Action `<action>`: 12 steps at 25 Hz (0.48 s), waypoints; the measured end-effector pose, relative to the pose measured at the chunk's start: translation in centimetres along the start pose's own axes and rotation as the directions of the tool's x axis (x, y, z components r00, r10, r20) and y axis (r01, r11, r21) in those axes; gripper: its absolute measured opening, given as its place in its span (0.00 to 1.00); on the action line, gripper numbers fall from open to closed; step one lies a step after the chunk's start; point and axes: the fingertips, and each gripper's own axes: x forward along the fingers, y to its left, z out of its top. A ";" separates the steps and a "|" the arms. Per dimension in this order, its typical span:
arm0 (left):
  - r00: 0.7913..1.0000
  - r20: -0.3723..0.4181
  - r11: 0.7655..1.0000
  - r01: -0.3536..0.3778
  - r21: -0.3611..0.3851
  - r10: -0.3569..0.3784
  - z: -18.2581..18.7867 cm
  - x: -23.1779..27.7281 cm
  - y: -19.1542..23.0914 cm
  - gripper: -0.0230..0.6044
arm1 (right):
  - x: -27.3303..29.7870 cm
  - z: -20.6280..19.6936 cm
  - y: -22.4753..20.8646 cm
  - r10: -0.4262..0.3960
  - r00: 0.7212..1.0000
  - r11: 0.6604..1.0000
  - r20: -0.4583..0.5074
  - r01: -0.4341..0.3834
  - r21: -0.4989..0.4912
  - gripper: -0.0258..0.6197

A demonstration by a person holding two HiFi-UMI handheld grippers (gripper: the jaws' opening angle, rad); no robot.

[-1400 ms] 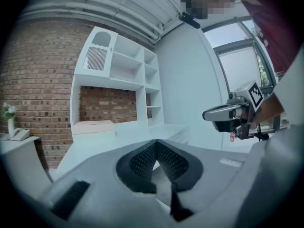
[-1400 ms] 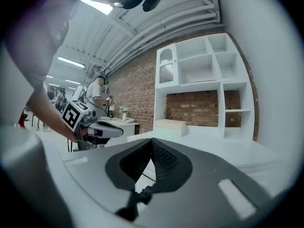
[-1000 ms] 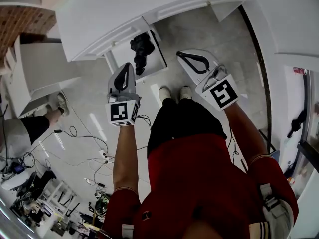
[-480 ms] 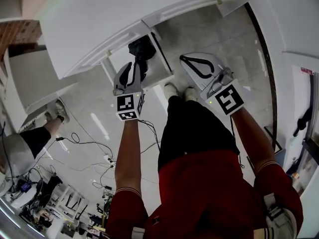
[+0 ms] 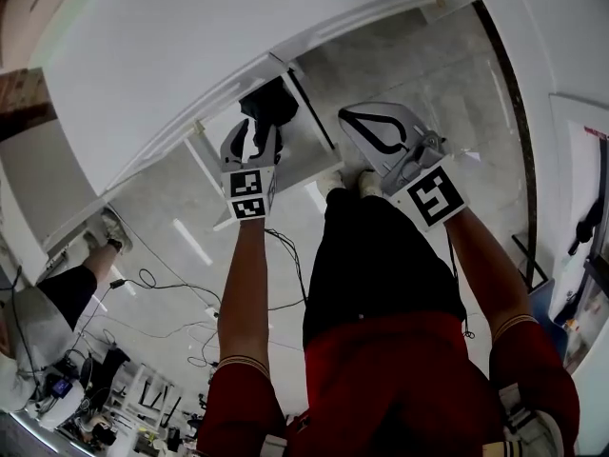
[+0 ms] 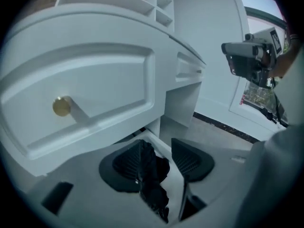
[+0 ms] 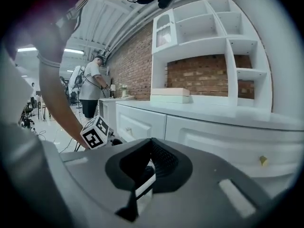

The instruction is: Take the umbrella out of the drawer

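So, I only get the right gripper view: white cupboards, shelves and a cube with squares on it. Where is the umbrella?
Observer: The left gripper view shows it. A black folded umbrella lies in an open drawer under the cupboard front.
Operator: Has anything grabbed it yet?
Observer: Not that I can see. The left gripper has just been opening its jaws. They stand apart with the umbrella showing between them, and the pads are not pressing it.
Operator: And the gripper I look along, is it over the drawer too?
Observer: No. In the head view the right gripper hangs off to the side of the drawer.
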 end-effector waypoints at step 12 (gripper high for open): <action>0.983 -0.185 0.999 0.011 -0.030 -0.017 -6.6 8.1 2.3 0.54 | 1.0 -5.1 -1.0 -0.043 0.997 0.998 -0.058 0.046 0.036 0.06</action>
